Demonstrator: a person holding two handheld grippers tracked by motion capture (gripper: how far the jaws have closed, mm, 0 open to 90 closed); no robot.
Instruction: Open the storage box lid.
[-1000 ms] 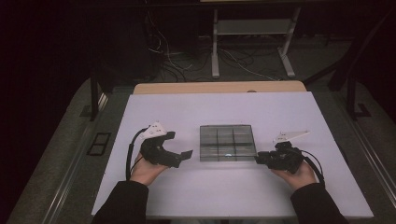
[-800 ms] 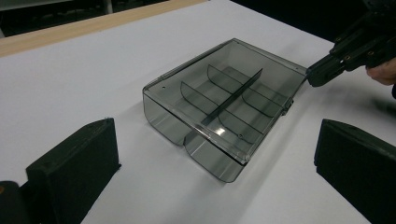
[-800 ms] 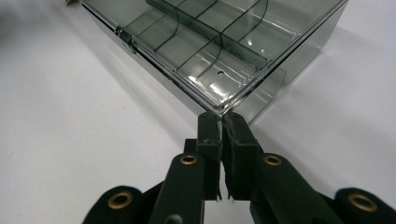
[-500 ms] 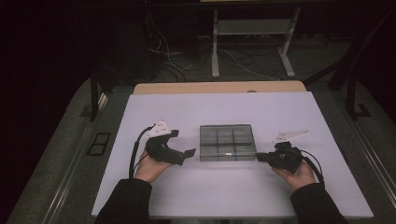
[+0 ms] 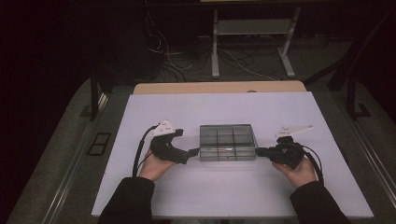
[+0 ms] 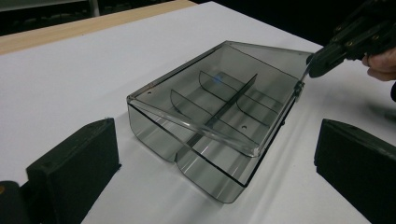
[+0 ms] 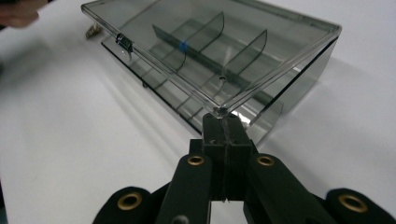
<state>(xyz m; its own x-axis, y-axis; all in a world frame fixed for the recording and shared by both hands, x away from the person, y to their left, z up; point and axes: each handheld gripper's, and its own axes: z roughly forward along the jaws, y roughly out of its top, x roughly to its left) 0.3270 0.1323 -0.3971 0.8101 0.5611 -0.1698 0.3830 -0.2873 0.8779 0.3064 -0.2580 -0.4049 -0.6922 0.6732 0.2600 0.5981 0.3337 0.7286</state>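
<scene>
High view first: the clear divided box [image 5: 228, 142] sits mid-counter [image 5: 224, 196], its long axis running side to side, squarely between the two hands. Left tongs [image 5: 195, 151] are just off the box's left end, right tongs [image 5: 259, 151] are at its right end, so both come at it along that long axis, and the right pair is the nearer, already in contact.

Left gripper view: the box [image 6: 215, 126] lies straight ahead, end-on, with the lid [image 6: 219, 88] lifted slightly at the far side. These jaws stand wide apart, either side of the frame, holding nothing. The other tongs [image 6: 310, 65] are at the far corner.

Right gripper view: right tongs [image 7: 225, 126] have just been closing and are now pinched tight on the lid's [image 7: 210, 51] near corner edge, the thin rim caught between them. Lifting looks like the call, hinge side away.
</scene>
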